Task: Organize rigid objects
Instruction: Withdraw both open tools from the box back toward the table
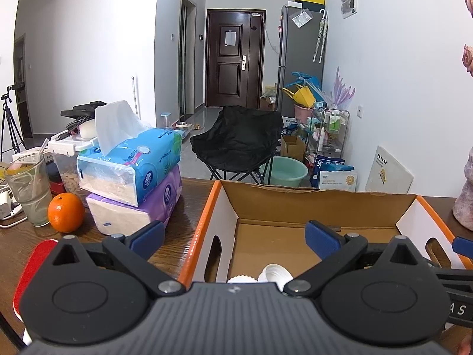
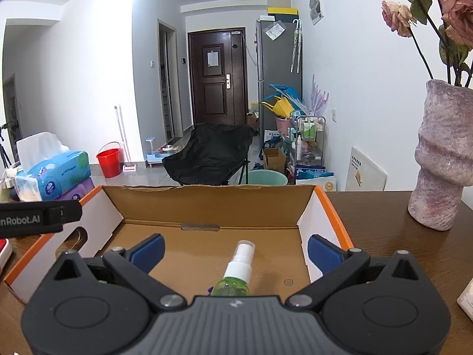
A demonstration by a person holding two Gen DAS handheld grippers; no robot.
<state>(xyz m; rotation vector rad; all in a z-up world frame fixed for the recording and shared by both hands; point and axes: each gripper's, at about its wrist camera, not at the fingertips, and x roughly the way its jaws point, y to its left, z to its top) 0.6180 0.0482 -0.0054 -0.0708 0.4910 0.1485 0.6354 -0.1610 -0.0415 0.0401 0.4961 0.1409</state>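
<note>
Your left hand-held gripper stands wide open over the near left wall of the cardboard box, gripping nothing; white caps show inside the box just below it. Your right hand-held gripper is spread wide too, and the green spray bottle lies loose on the box floor between its pads, touching neither. Left of the box sit stacked tissue packs and an orange on the tabletop; right of it, a pink vase.
</note>
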